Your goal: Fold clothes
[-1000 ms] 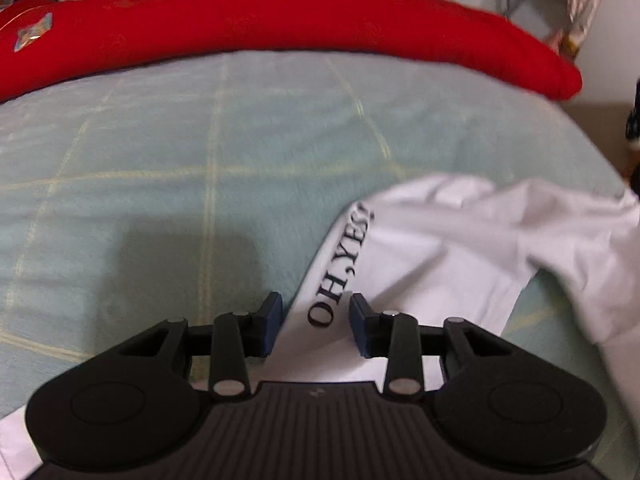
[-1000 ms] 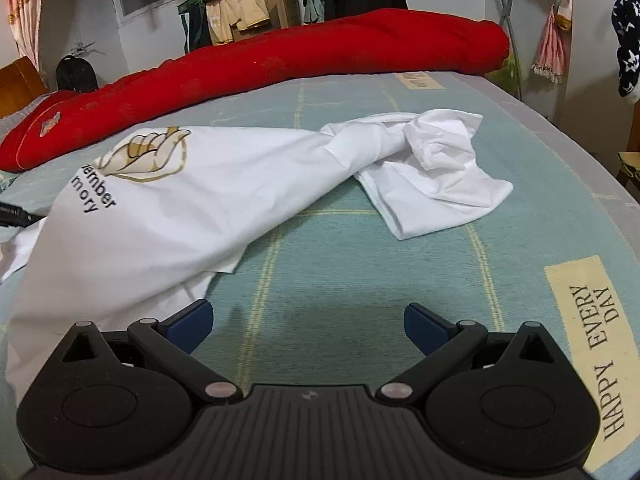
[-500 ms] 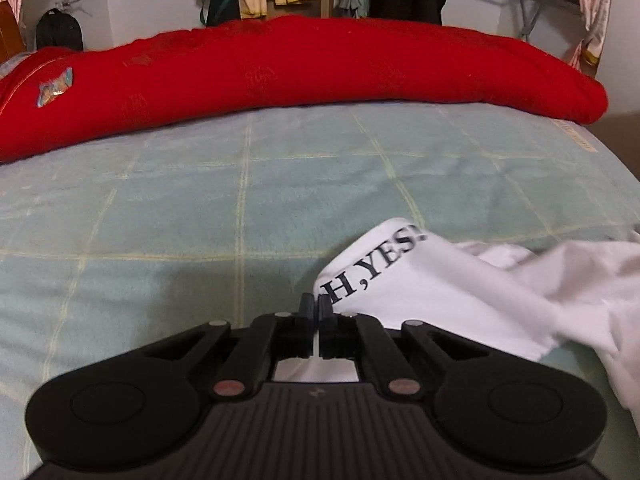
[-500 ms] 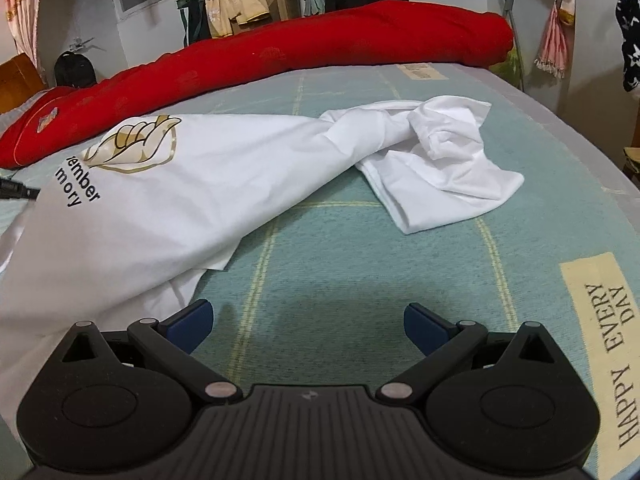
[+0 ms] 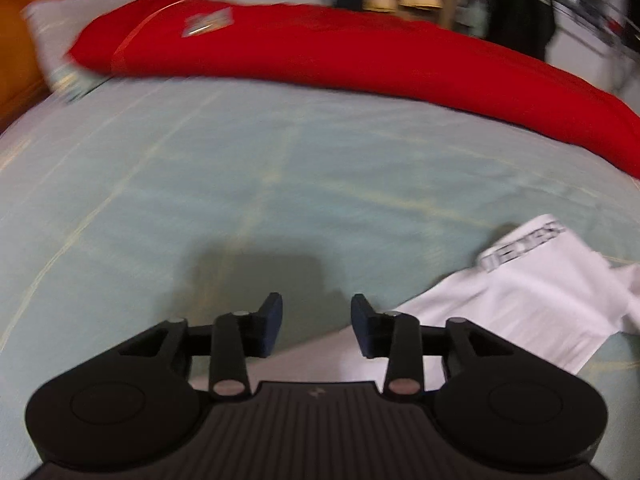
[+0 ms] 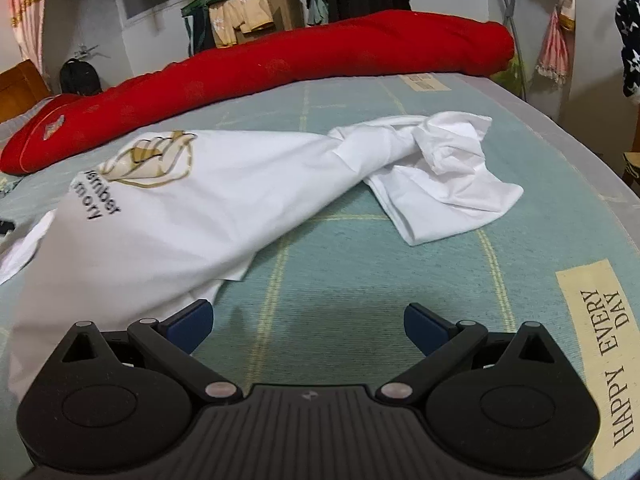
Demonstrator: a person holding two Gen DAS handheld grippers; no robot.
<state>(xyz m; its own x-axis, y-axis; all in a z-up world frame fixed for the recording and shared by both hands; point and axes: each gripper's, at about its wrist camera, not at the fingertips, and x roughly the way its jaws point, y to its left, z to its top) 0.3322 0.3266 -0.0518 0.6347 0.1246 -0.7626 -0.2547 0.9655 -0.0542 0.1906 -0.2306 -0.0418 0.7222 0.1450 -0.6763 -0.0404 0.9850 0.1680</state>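
Observation:
A white T-shirt [image 6: 240, 200] with a gold print and black lettering lies crumpled across the pale green bed sheet [image 6: 360, 280]. In the blurred left wrist view its lettered edge [image 5: 524, 246] sits at the right, with more white cloth [image 5: 536, 292] reaching under the tool. My left gripper [image 5: 316, 308] hovers over bare sheet, its jaws opening with nothing between them. My right gripper [image 6: 308, 314] stands wide open over the sheet. Its left finger [image 6: 192, 320] is beside the shirt's lower hem, apart from it.
A long red quilt [image 6: 280, 68] runs along the far side of the bed, also seen as the red quilt [image 5: 360, 52] in the left wrist view. A "HAPPY EVERY DAY" label [image 6: 604, 360] is on the sheet at right. Hanging clothes and boxes stand behind the bed.
The left gripper closed on the lettered shirt edge, then let it go and swung left; that edge now lies at its right. The right gripper has stayed open and nearly still.

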